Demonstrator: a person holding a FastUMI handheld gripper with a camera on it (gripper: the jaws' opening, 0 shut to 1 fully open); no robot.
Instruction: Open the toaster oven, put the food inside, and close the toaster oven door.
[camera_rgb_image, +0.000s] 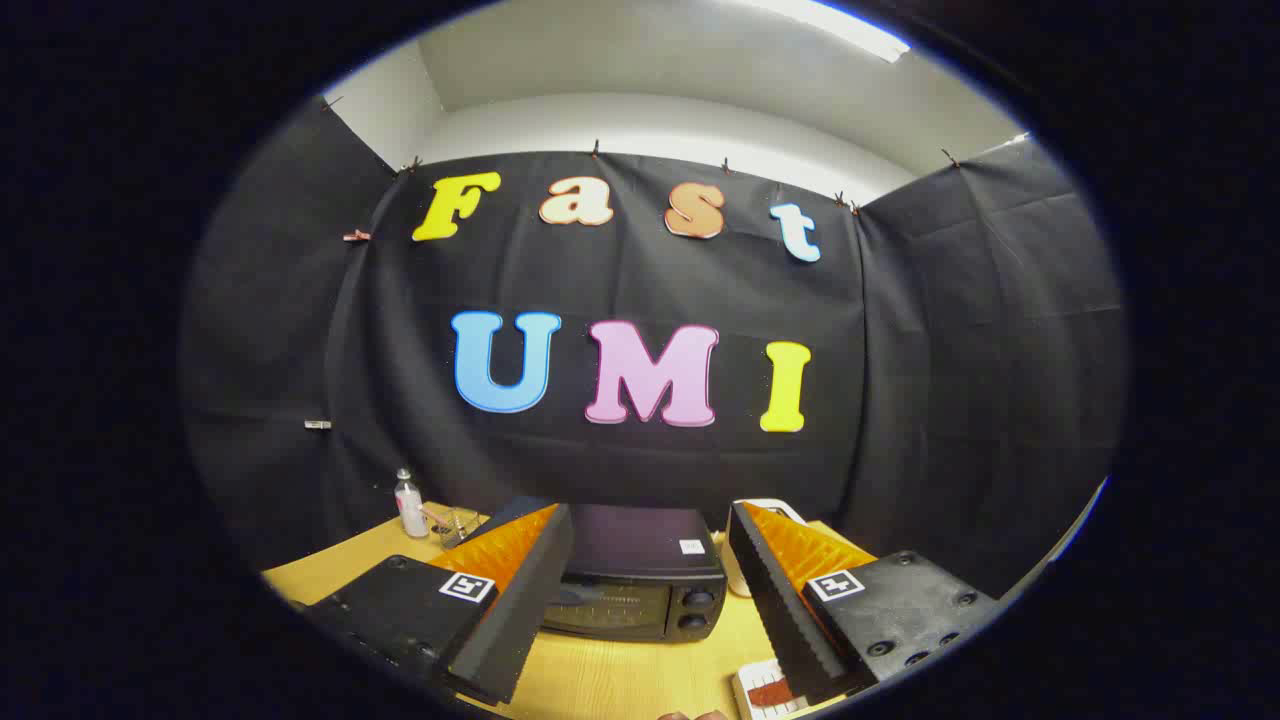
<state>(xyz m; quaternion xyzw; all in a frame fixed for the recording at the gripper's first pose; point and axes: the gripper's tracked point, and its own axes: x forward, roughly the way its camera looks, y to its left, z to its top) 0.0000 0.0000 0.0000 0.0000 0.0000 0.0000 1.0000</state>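
Leftmost, a small bottle stands far back on the wooden table, well clear of the work. Centrally, the toaster oven sits door shut, just beyond the gripper, whose fingers are spread wide and empty, apparently lined up for the door. Its white sticker is unreadable. Near the right finger lies the food on a tray.
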